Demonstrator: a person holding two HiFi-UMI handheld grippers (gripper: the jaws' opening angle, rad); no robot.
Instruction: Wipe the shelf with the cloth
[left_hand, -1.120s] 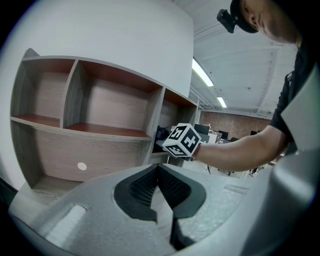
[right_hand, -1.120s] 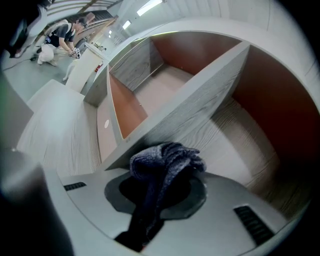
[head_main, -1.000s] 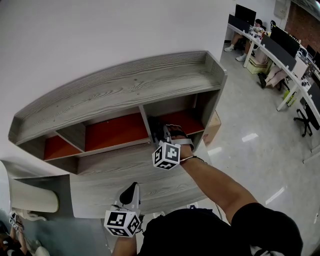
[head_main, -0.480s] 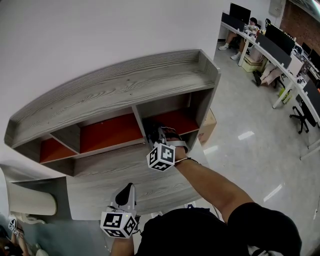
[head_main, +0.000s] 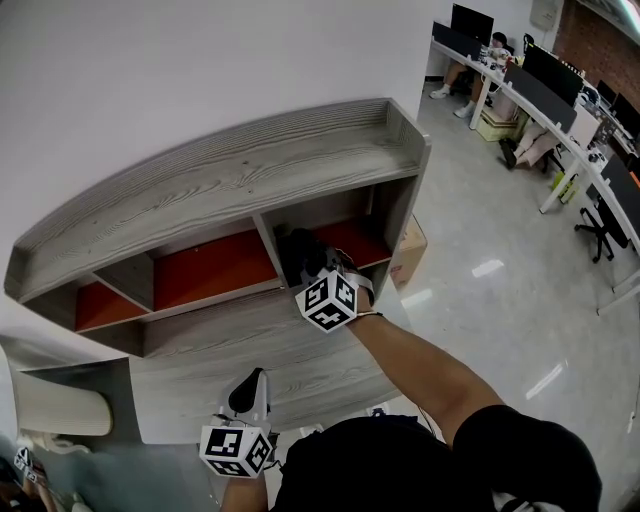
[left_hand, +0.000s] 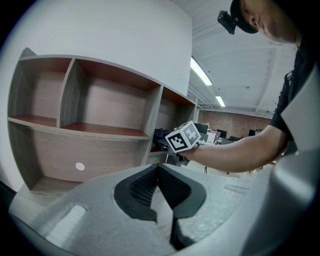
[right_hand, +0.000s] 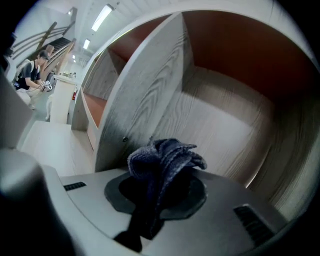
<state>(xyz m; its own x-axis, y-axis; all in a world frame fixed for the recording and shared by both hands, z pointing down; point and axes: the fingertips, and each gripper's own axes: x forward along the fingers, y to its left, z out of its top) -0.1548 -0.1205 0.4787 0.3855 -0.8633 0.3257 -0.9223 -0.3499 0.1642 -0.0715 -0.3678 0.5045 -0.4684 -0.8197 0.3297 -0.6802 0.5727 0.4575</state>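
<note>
Shelf: grey wood-grain unit (head_main: 250, 170) against a white wall (head_main: 150, 70), with a rimmed top board and three open compartments below, each with a red-orange panel inside.
Right claw: the right gripper (head_main: 312, 265) was reaching into the right-hand compartment, pretty much right next to the divider (right_hand: 145, 100). Its marker cube (head_main: 328, 300) was hanging just outside the opening.
Right claw grip: the jaws were clamped down on the cloth, barely any gap, with the fabric wadded up between the black pads (right_hand: 192, 192).
Cloth: dark blue and bunched up (right_hand: 162, 160), poking out past the jaw tips into that right compartment. In the head view it was just a dark lump (head_main: 298, 245) at the compartment mouth. Honestly couldn't tell whether it was actually touching the wood.
Left claw: the left gripper (head_main: 253, 385) was held low, close to the person's body and well apart from the right one, pointed toward the shelf front.
Left claw grip: the jaws were pressed together (left_hand: 159, 176) with nothing in them.
Arm: a bare forearm (head_main: 420, 365) coming out of a black sleeve was stretched toward the shelf.
Background: a cardboard box (head_main: 410, 250) on the floor beside the shelf, and a row of desks with monitors (head_main: 545, 85) further off.
</note>
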